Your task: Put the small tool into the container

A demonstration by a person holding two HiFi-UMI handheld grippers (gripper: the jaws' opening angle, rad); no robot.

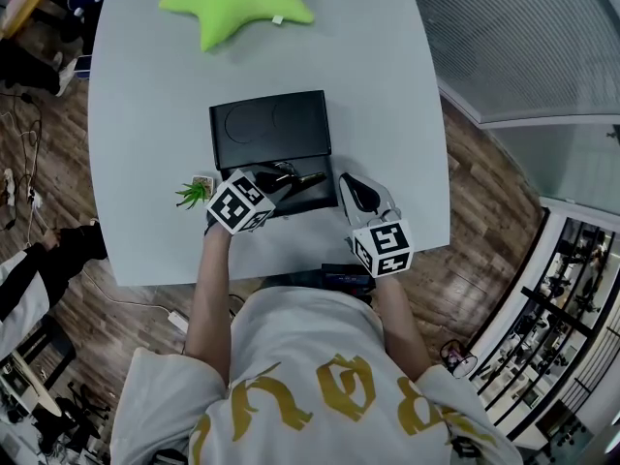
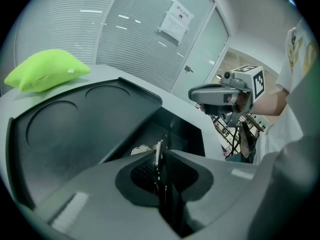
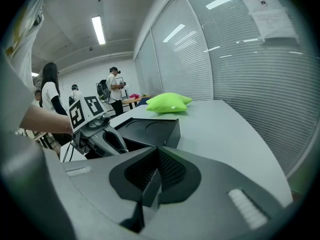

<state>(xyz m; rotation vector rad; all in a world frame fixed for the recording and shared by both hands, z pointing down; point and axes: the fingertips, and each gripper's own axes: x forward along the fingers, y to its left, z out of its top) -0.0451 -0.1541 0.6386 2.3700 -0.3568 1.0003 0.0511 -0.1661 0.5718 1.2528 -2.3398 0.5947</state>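
Note:
A black container [image 1: 269, 129] lies open mid-table, its lid with two round dents flat behind the tray. In the left gripper view, my left gripper [image 2: 161, 160] is shut on a thin metal small tool [image 2: 159, 151] right above the open tray [image 2: 176, 130]. From the head view, the left gripper [image 1: 278, 178] hangs over the tray's front part, with the tool [image 1: 302, 176] sticking out to the right. My right gripper [image 1: 352, 188] sits just right of the container, shut and empty [image 3: 152, 175]. From its view the container [image 3: 150, 128] is ahead and to the left.
A lime green star cushion [image 1: 240, 3] rests at the table's far end. A small potted plant [image 1: 195, 193] stands left of the container. The grey table [image 1: 387, 95] ends near my body and drops to a wooden floor. People [image 3: 116, 90] stand far off.

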